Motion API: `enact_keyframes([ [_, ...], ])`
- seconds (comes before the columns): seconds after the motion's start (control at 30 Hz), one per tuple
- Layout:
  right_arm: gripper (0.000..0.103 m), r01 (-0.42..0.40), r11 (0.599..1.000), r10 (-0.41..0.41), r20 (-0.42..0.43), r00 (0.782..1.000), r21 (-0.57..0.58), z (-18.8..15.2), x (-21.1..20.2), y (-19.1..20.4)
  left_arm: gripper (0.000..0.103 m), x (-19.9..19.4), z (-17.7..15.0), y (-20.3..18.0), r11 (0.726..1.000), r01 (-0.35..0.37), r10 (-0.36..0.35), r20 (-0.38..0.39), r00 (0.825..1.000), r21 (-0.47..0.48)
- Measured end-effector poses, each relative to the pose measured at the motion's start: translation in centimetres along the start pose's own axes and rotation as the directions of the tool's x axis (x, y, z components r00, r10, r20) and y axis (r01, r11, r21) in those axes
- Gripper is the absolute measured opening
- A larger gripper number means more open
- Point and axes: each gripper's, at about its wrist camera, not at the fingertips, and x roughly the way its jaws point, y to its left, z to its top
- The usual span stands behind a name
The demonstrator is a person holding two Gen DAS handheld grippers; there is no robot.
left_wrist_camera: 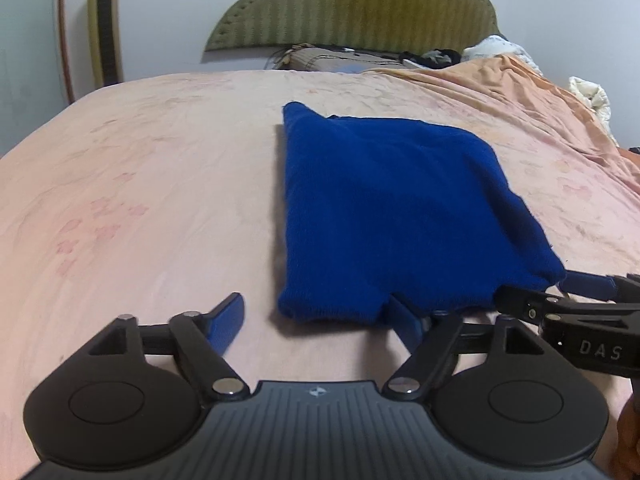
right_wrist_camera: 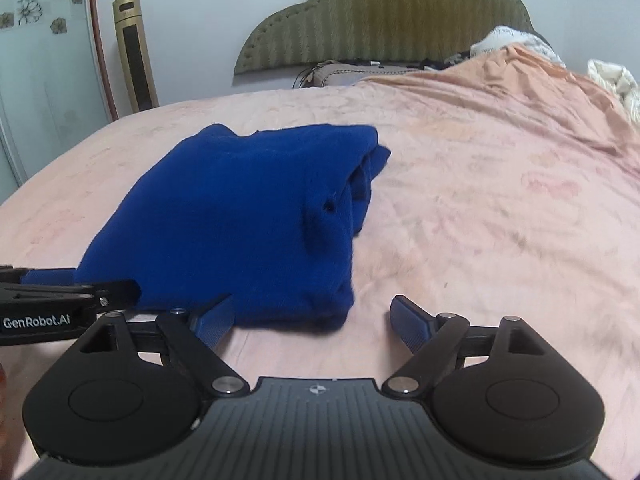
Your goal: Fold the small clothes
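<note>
A blue knitted garment (left_wrist_camera: 392, 208) lies folded into a rough rectangle on the pink bed sheet (left_wrist_camera: 160, 184); it also shows in the right wrist view (right_wrist_camera: 240, 220). My left gripper (left_wrist_camera: 320, 312) is open at the garment's near edge, its right finger touching the hem and its left finger on the bare sheet. My right gripper (right_wrist_camera: 312, 316) is open at the garment's near right corner, its left finger against the hem. Each gripper shows at the edge of the other's view: the right one (left_wrist_camera: 580, 304), the left one (right_wrist_camera: 72, 292).
A green padded headboard (left_wrist_camera: 352, 4) stands at the far end of the bed. Pillows and crumpled bedding (left_wrist_camera: 500, 52) lie at the far right. A gold tower fan (right_wrist_camera: 134, 52) stands by the wall at the left. The bed's left edge curves away.
</note>
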Motion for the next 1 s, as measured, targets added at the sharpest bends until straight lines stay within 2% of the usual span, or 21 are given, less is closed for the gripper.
enact_keyframes([
  [0.2,0.095,0.012,0.999,-0.011,0.01,1.0,-0.033,-1.3,-0.1,1.4,0.082,-0.7,-1.4,-0.6,0.999,-0.049,0.049,0.01,0.999,0.022],
  [0.3,0.097,0.021,0.999,-0.02,0.019,1.0,-0.051,-1.9,-0.5,1.8,0.082,-1.1,-2.1,-0.6,0.998,-0.061,0.06,0.037,0.998,0.027],
  [0.43,0.099,0.03,0.998,-0.029,0.026,0.999,-0.06,-2.3,-0.7,2.1,0.083,-1.3,-2.5,-0.4,0.997,-0.07,0.069,0.037,0.997,0.019],
  [0.73,0.103,0.049,0.996,-0.048,0.023,0.999,-0.071,-2.7,-0.4,2.4,0.098,-1.4,-3.4,0.1,0.995,-0.096,0.095,0.043,0.995,0.012],
  [1.0,0.103,0.053,0.996,-0.052,0.021,0.998,-0.078,-2.8,-0.4,2.3,0.1,-1.7,-3.8,0.4,0.994,-0.106,0.105,0.043,0.994,0.006],
])
